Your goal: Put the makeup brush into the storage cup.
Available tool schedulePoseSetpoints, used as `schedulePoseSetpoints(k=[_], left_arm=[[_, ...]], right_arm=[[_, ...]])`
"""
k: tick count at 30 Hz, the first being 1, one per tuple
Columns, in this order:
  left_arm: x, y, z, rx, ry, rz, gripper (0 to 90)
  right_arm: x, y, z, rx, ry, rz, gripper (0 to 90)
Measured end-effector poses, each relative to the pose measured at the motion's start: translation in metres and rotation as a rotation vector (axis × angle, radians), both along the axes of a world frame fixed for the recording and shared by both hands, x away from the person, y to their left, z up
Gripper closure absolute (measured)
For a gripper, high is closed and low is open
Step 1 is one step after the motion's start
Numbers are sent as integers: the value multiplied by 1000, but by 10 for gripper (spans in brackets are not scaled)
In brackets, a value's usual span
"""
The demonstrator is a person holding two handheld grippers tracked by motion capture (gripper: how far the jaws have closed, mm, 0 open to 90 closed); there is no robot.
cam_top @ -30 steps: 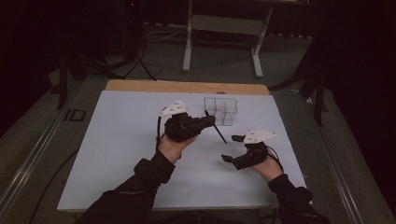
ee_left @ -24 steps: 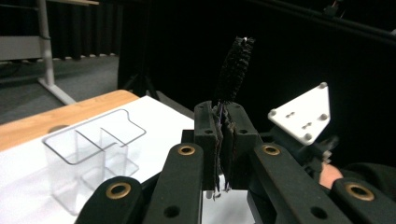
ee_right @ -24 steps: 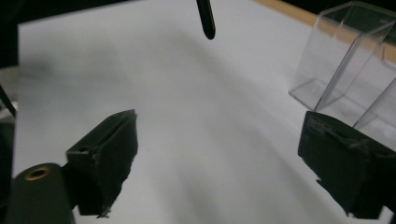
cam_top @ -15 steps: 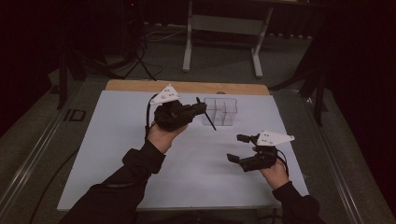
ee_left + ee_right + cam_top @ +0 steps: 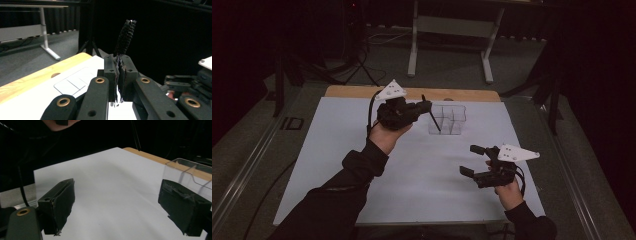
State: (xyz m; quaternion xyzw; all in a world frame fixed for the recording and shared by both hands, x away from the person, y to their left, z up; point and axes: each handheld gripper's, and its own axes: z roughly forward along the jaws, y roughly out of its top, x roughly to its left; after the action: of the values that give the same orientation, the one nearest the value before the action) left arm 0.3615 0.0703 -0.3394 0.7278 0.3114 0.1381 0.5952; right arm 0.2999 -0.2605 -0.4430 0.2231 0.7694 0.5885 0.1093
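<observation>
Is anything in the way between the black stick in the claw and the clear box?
Nothing visible is. The left claw holds the black stick close beside the clear box, with bare white table around.

left gripper (image 5: 426,106) with black brush (image 5: 432,115) lifted toward clear organizer (image 5: 448,119)

**White sheet over a wooden table**

We see a table (image 5: 412,93) whose wooden top shows as a bare strip along the 12 o'clock edge. A white sheet (image 5: 362,150) covers the rest. On the sheet, toward 12 o'clock and slightly right of centre, stands a clear compartmented organizer (image 5: 447,119).
</observation>
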Motion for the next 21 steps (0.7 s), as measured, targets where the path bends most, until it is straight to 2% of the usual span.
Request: schedulePoseSetpoints(k=[5, 12, 21], left_arm=[[11, -6, 3, 29, -6, 23, 865], [29, -13, 5, 38, -12, 51, 865], [52, -17, 9, 56, -26, 106, 865]], right_arm=[[1, -2, -1, -5, -1, -12, 137], [2, -5, 0, 11, -1, -13, 137], [0, -7, 1, 4, -27, -30, 137]])
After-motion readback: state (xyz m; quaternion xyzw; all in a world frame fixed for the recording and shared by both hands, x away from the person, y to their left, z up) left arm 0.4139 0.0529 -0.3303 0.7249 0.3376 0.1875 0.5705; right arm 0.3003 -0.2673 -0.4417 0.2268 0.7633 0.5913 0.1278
